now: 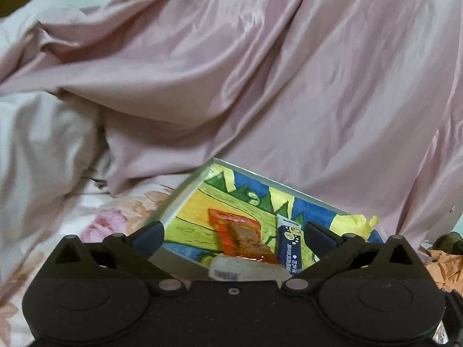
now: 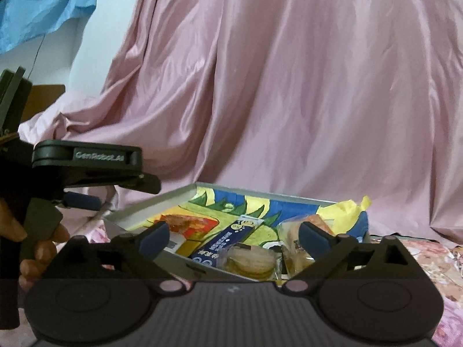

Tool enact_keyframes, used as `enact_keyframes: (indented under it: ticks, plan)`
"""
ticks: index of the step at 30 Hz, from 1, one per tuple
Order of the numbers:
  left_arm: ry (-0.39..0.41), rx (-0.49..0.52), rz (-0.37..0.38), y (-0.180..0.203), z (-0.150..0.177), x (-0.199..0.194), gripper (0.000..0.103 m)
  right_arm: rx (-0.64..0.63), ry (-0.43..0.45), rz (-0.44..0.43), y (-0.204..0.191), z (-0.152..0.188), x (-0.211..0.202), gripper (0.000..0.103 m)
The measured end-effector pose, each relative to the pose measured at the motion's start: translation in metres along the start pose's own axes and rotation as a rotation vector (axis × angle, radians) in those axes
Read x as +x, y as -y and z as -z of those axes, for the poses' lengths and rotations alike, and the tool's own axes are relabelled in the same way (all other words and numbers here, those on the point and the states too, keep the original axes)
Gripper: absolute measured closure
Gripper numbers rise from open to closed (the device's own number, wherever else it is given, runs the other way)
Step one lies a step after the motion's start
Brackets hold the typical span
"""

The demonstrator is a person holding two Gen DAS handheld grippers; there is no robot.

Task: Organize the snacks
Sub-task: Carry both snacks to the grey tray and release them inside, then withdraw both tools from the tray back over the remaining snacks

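I see a bed with a floral sheet (image 2: 428, 257), and pink satin fabric (image 1: 289, 72) heaped behind. On it sits a shallow tray (image 2: 144, 206) lined with a bright cartoon print. Inside lie an orange snack packet (image 1: 240, 231), a blue stick box (image 2: 228, 238), a clear pack of round crackers (image 2: 251, 258) and a wrapped bun (image 2: 295, 231). My left gripper (image 1: 234, 232) hangs over the tray's near edge, jaws spread wide, holding nothing. My right gripper (image 2: 234, 238) is likewise wide apart and empty.
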State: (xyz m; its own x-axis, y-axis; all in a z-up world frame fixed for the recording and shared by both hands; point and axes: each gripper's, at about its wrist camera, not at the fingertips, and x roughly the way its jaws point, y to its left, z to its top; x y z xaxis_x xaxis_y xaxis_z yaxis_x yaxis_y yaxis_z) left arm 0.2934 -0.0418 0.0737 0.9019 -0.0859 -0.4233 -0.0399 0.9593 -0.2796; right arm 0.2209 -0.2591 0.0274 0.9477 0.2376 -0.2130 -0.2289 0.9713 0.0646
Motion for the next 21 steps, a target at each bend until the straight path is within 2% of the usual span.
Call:
enact_keyframes:
  ticks: [11, 21]
  plan:
    - [0.049, 0.011, -0.034, -0.014, 0.013, -0.071, 0.001, 0.017, 0.059, 0.032, -0.012, -0.001, -0.063, 0.0]
    - [0.052, 0.036, -0.074, -0.03, 0.039, -0.121, 0.001, 0.043, 0.048, 0.048, -0.021, 0.014, -0.104, 0.0]
